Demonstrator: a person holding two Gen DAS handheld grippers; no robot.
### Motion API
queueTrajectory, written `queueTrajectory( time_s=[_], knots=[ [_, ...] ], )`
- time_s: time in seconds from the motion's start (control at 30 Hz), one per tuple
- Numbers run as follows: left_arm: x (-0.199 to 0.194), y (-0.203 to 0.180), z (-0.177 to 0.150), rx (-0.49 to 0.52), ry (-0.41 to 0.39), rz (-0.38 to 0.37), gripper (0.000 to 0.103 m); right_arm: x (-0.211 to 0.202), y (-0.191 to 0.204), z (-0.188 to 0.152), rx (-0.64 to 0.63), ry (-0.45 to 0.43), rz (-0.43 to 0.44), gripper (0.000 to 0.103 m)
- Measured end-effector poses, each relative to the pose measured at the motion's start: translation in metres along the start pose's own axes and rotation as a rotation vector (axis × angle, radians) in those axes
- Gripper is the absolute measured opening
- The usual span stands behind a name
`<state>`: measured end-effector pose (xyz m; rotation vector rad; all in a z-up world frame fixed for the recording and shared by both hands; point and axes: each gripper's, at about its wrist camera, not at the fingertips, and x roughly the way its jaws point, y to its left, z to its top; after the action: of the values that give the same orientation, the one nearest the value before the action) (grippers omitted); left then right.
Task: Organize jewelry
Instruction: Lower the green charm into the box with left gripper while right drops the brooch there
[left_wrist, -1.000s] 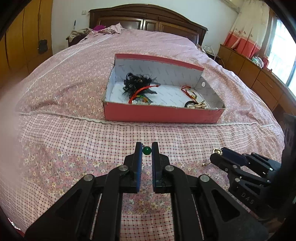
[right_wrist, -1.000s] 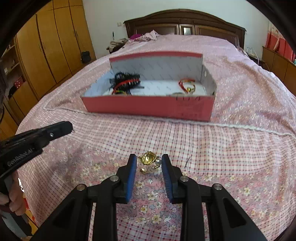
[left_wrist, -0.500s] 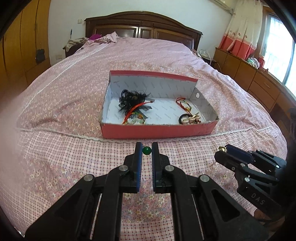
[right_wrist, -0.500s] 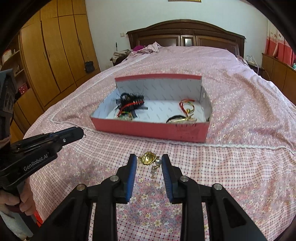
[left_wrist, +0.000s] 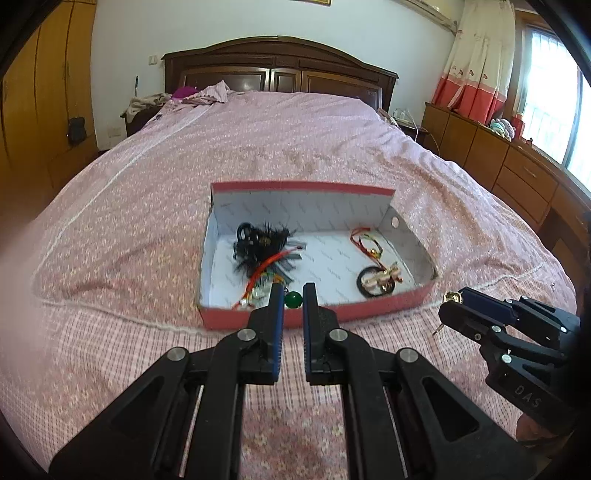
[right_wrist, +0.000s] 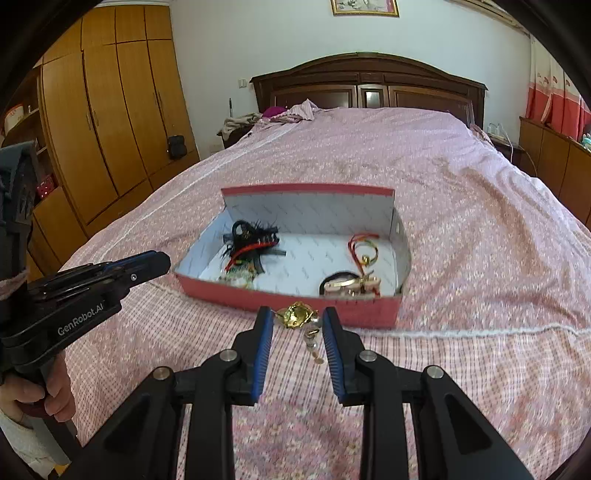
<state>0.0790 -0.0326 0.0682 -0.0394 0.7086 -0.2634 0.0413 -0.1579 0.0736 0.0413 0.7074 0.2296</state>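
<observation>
A red shoebox (left_wrist: 258, 315) (right_wrist: 284, 297) with a white inside lies open on the pink bedspread. In it are a black tangle with red cord (left_wrist: 264, 245) (right_wrist: 251, 240), a red-and-gold loop (left_wrist: 367, 240) (right_wrist: 364, 245) and a black ring with a bow (left_wrist: 378, 282) (right_wrist: 345, 284). My left gripper (left_wrist: 293, 300) is shut on a green bead (left_wrist: 293, 300), just before the box's near wall. My right gripper (right_wrist: 297, 319) is shut on a gold flower earring (right_wrist: 295, 314) with pearls dangling below, also short of the near wall.
A dark wooden headboard (left_wrist: 280, 74) and crumpled clothes (left_wrist: 195, 96) are at the bed's far end. Wooden wardrobes (right_wrist: 110, 110) stand on the left, drawers (left_wrist: 517, 166) under a window on the right. A hand (right_wrist: 55, 395) holds the left gripper's handle.
Both grippers have risen and come nearer the box with their pieces still held; more of the box's inside now shows in both views.
</observation>
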Motion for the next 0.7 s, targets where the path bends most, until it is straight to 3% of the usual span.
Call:
queueTrajectory(
  time_s=[0.37,0.7],
  knots=[
    [0.020,-0.001,0.028,0.014,-0.020,-0.005,0.001,0.020,-0.002,0.035,-0.030,-0.023,-0.011,0.030],
    [0.053,-0.002,0.036,0.001,0.014,-0.019,0.001,0.059,-0.013,0.050,-0.018,0.009,-0.024,0.030]
  ],
)
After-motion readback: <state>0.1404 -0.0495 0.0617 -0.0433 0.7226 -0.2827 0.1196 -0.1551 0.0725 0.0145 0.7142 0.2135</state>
